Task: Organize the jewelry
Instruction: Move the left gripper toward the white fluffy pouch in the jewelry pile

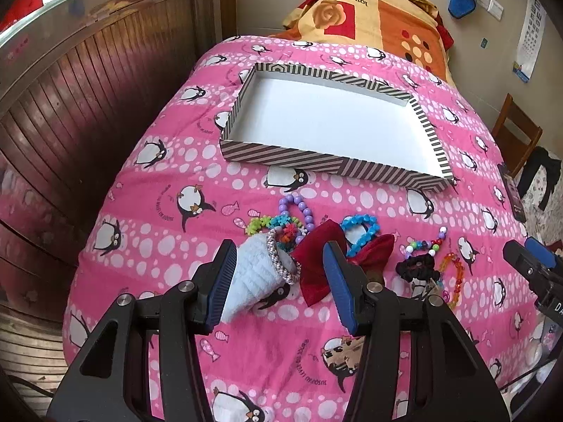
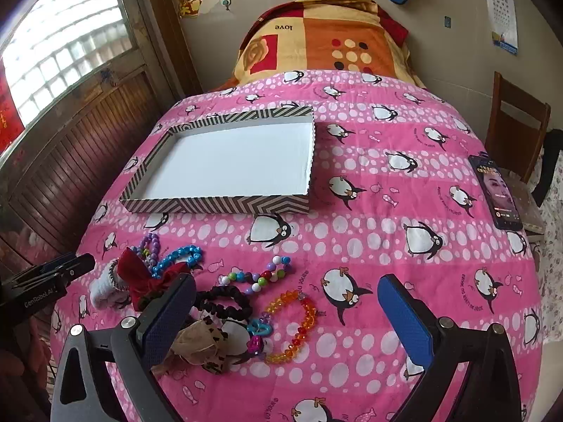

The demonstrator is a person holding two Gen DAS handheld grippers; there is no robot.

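Observation:
A heap of jewelry lies on the pink penguin quilt in front of an empty striped box [image 1: 327,161] [image 2: 218,205]. My left gripper [image 1: 281,249] hovers open over a white fluffy cuff [image 1: 253,274] and a red bow [image 1: 316,256]; its pads press on nothing. Purple beads [image 1: 299,207] and a blue bead bracelet [image 1: 362,225] lie just beyond. My right gripper [image 2: 286,281] is open above a black scrunchie [image 2: 225,302], a multicolour bead string [image 2: 260,277] and an orange bracelet [image 2: 299,330]. A tan spotted bow [image 2: 200,348] sits by its left finger.
A phone [image 2: 496,193] lies at the quilt's right edge, beside a wooden chair [image 2: 517,126]. An orange patterned blanket [image 2: 334,45] is folded at the bed's far end. A wooden panelled wall [image 1: 70,123] runs along the left. The other gripper shows at each view's side.

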